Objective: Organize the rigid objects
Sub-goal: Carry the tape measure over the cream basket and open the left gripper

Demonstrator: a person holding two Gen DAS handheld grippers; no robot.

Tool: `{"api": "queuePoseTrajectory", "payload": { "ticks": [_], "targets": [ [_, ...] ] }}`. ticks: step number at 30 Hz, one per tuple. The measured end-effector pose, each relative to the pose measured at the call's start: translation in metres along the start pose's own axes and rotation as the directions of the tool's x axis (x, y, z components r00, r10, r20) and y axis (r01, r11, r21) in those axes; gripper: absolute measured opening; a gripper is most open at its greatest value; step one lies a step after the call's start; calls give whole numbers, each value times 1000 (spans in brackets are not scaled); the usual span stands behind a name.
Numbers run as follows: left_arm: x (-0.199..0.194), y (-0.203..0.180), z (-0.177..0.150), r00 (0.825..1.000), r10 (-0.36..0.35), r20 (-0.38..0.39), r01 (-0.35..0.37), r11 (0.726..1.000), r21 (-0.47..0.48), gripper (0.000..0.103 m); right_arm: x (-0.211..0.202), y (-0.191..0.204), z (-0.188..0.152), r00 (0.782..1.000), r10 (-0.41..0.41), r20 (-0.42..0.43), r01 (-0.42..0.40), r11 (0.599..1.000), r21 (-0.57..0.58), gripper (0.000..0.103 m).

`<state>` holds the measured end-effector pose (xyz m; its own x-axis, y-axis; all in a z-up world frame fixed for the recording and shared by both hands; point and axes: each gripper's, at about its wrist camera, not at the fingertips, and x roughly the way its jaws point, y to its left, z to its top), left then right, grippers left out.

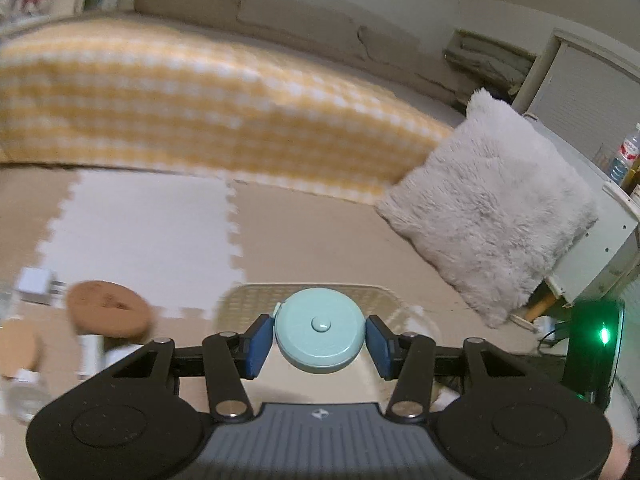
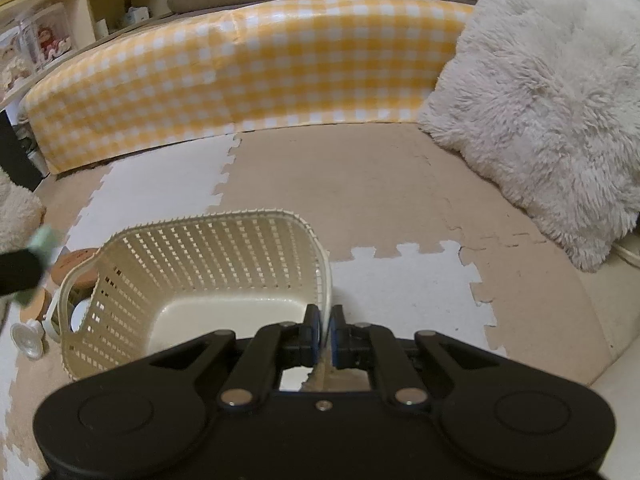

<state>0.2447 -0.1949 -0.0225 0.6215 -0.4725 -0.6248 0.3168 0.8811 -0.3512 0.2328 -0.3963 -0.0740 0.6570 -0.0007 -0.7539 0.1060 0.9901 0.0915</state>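
My left gripper (image 1: 320,338) is shut on a round mint-green tape measure (image 1: 320,330), its blue pads pressing both sides, and holds it in the air. Just beyond it lies the blurred cream lattice basket (image 1: 248,300). In the right wrist view the basket (image 2: 208,248) stands on the foam floor mat, with nothing visible inside. My right gripper (image 2: 326,316) is shut on the basket's near right rim. At the far left of that view the left gripper (image 2: 24,268) shows as a dark blur with the mint tape measure (image 2: 42,242), left of and above the basket.
Left of the basket lie a brown round disc (image 1: 108,310), a white plug block (image 1: 34,284), a cork coaster (image 1: 18,346) and a clear round piece (image 2: 26,336). A yellow checked bolster (image 2: 248,72) borders the mat behind. A fluffy pillow (image 2: 540,100) leans at the right.
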Motion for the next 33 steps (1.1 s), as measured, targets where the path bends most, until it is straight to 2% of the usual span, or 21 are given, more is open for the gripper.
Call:
{"api": "queuePoseTrajectory", "payload": {
  "ticks": [4,13,20,33],
  "targets": [
    [34,-11,8,996,-24,-87,19,998,-59,52,-1,-4,0,1000,23,2,-23,1000,12,6],
    [99,-14,-3,974,-23,-224,-12,988,-153,52,-1,-7,-1,999,44,3,-44,998,48,6],
    [123,-11,-6,965,-20,-263,-30,982,-185,52,-1,-8,-1,998,56,-1,-56,996,63,6],
    [150,-15,-17,946,54,-321,-119,975,-187,52,0,-8,-1,997,77,-13,-76,995,64,6]
  ]
}}
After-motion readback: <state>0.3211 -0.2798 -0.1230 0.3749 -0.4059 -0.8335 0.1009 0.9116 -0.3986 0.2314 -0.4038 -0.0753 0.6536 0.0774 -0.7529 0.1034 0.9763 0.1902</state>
